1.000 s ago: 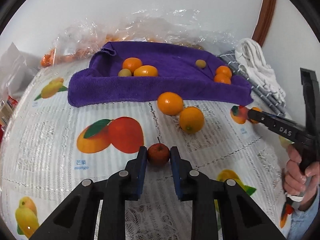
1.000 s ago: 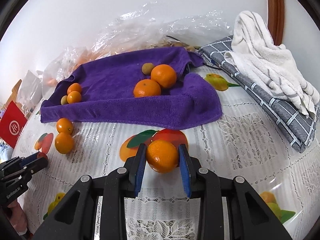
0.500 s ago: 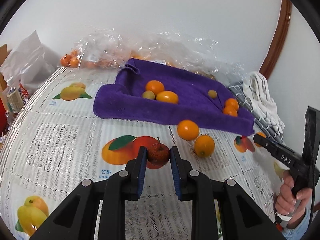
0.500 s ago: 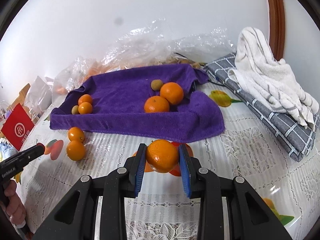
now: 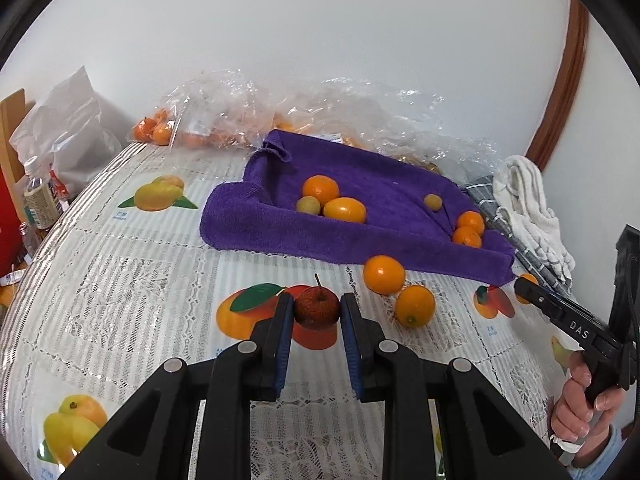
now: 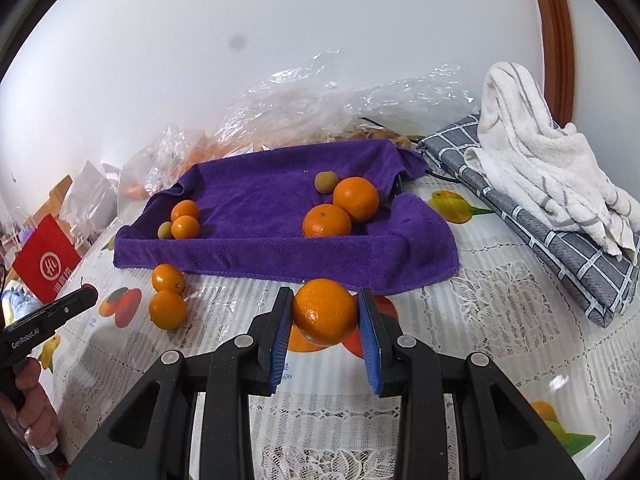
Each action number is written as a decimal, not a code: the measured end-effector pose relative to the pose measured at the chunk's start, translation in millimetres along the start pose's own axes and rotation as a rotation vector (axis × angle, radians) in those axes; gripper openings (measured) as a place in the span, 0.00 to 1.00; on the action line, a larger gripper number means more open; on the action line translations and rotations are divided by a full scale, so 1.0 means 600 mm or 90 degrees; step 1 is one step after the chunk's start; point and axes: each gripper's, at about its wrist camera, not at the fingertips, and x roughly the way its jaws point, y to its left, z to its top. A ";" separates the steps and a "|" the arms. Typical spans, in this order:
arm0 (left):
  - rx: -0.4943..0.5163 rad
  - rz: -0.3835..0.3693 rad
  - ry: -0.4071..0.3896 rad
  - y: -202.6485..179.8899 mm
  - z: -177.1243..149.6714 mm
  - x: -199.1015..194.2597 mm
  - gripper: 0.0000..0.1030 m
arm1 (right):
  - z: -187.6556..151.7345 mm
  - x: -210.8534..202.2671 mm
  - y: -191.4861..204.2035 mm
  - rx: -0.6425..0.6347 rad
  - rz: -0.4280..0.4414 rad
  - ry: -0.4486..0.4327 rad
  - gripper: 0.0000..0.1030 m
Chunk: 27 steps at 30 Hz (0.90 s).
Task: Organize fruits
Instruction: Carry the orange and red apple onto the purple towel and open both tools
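My left gripper (image 5: 316,312) is shut on a small dark red apple-like fruit (image 5: 317,307) and holds it above the tablecloth. My right gripper (image 6: 325,314) is shut on an orange (image 6: 324,311), held above the table in front of the purple towel (image 6: 260,248). The towel (image 5: 384,216) carries several oranges and small greenish fruits. Two loose oranges (image 5: 383,274) (image 5: 415,305) lie on the tablecloth in front of it; they also show in the right wrist view (image 6: 168,278) (image 6: 168,309).
Clear plastic bags (image 5: 248,120) with more fruit lie behind the towel. A grey checked cloth (image 6: 552,232) and a white towel (image 6: 532,152) lie at the right. A red bag (image 6: 44,260) and bottles (image 5: 38,200) stand at the left edge.
Both grippers have lifted and drawn back from the table with their fruits held. The towel and loose oranges look farther away and have not moved.
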 end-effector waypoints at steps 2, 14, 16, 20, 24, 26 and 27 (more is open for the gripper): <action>0.003 0.000 -0.002 -0.002 0.003 -0.003 0.22 | 0.000 -0.001 0.001 0.000 -0.003 0.000 0.31; 0.012 0.028 -0.020 -0.003 0.098 -0.036 0.22 | 0.060 -0.016 0.033 -0.025 0.014 -0.016 0.31; 0.012 0.028 -0.028 -0.003 0.118 -0.038 0.22 | 0.087 -0.028 0.044 -0.039 0.013 -0.040 0.31; 0.009 0.034 -0.048 -0.005 0.163 -0.037 0.22 | 0.135 -0.025 0.060 -0.057 0.005 -0.058 0.31; 0.006 0.029 -0.054 -0.006 0.203 -0.030 0.22 | 0.174 -0.002 0.064 -0.058 0.009 -0.058 0.31; 0.009 0.032 -0.061 -0.006 0.221 -0.026 0.22 | 0.191 0.014 0.062 -0.054 0.009 -0.054 0.31; 0.009 0.035 -0.062 -0.006 0.229 -0.024 0.22 | 0.198 0.022 0.061 -0.053 0.009 -0.052 0.31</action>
